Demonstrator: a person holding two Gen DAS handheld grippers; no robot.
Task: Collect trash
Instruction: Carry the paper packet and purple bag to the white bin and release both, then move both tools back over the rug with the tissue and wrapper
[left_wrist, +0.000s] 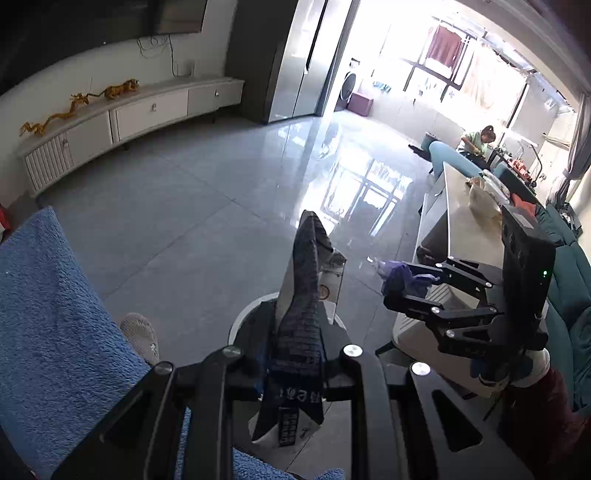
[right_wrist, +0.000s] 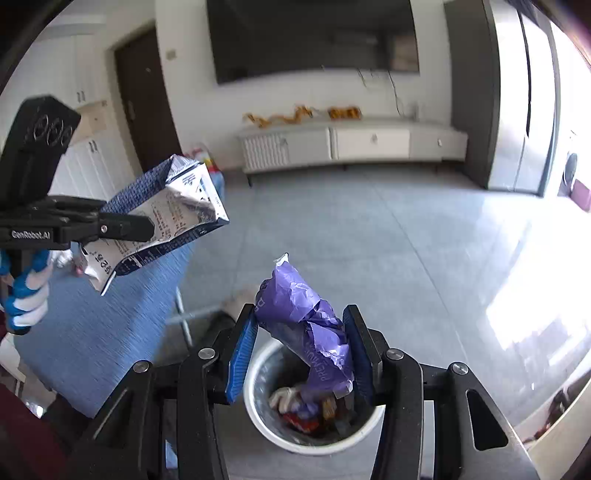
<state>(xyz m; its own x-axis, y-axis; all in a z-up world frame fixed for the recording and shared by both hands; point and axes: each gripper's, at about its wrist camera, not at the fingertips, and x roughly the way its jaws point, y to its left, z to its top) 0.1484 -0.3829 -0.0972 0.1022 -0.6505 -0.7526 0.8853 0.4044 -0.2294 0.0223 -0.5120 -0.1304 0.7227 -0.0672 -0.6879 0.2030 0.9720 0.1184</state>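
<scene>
At the far left of your right wrist view stands a dark door (right_wrist: 146, 99) in the white wall, with white cupboards (right_wrist: 83, 147) beside it. In front of them your left gripper (right_wrist: 127, 227) has its jaws pinched narrow on a crushed blue-and-white carton (right_wrist: 173, 214), which hangs in the air over a blue towel-like cover (right_wrist: 110, 306). Your gloved left hand (right_wrist: 26, 299) grips the handle below.

Further right, a big dark screen (right_wrist: 314, 37) hangs on the wall above a long white cabinet (right_wrist: 354, 142) carrying golden dragon figures (right_wrist: 280, 116). The floor (right_wrist: 369, 229) is grey glossy tile, throwing back bright window light on the right.

Low in the middle, your right gripper (right_wrist: 301, 350) is clamped, at a middling width, on a crumpled purple wrapper (right_wrist: 310, 325). Straight beneath it sits a round white bin (right_wrist: 266, 424) with trash already in it.

At the right edge stands a tall grey cupboard (right_wrist: 517, 92). From the left wrist view, a pale table (left_wrist: 469, 221) and a teal sofa (left_wrist: 569, 280) lie to the right, with a person sitting far off.
</scene>
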